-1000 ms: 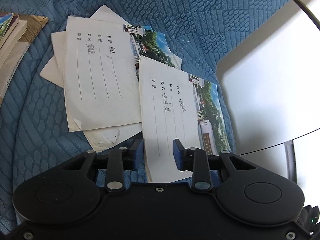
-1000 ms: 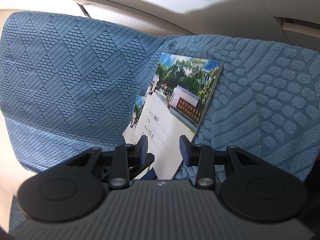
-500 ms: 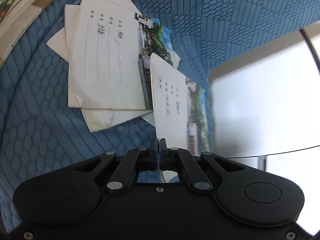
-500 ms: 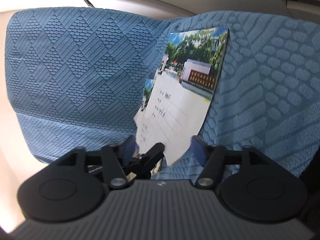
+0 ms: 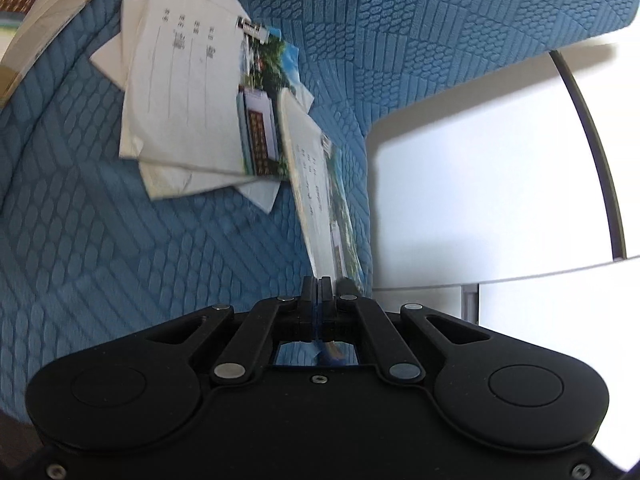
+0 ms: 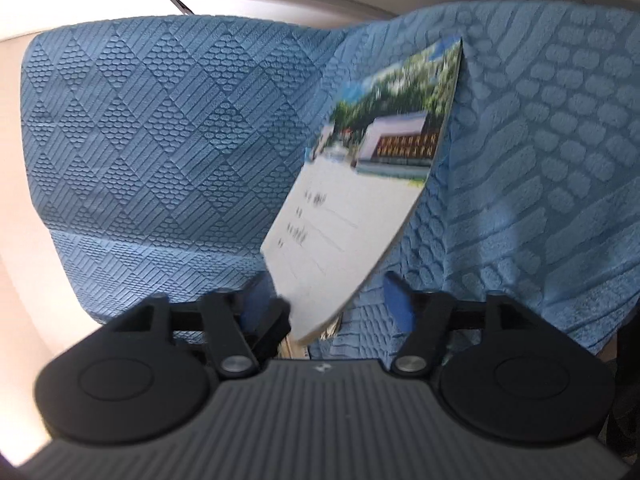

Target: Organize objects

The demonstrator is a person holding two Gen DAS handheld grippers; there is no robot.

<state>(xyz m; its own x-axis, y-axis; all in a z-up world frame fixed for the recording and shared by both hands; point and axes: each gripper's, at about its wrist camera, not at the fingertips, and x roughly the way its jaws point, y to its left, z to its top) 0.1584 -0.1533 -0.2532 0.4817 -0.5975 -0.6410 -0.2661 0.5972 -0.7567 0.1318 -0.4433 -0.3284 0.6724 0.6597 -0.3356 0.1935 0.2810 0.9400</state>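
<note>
Left claw (image 5: pixel 320 286), angled downward, is clamped on the near edge of a thin paper notebook (image 5: pixel 320 196), lifted edge-on above the blue quilted cover (image 5: pixel 120 260), right of a fanned notebook pile (image 5: pixel 188 92). Right claw (image 6: pixel 326 300), nearly level, is closing around the notebook's corner, pads not touching.

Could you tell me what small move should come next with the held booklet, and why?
Probably let the right gripper, whose fingers are closing, finish pinching the booklet's near edge: the left gripper grips it by its edge alone, tilted above the blue cover, and it sits between the right fingers.
</note>
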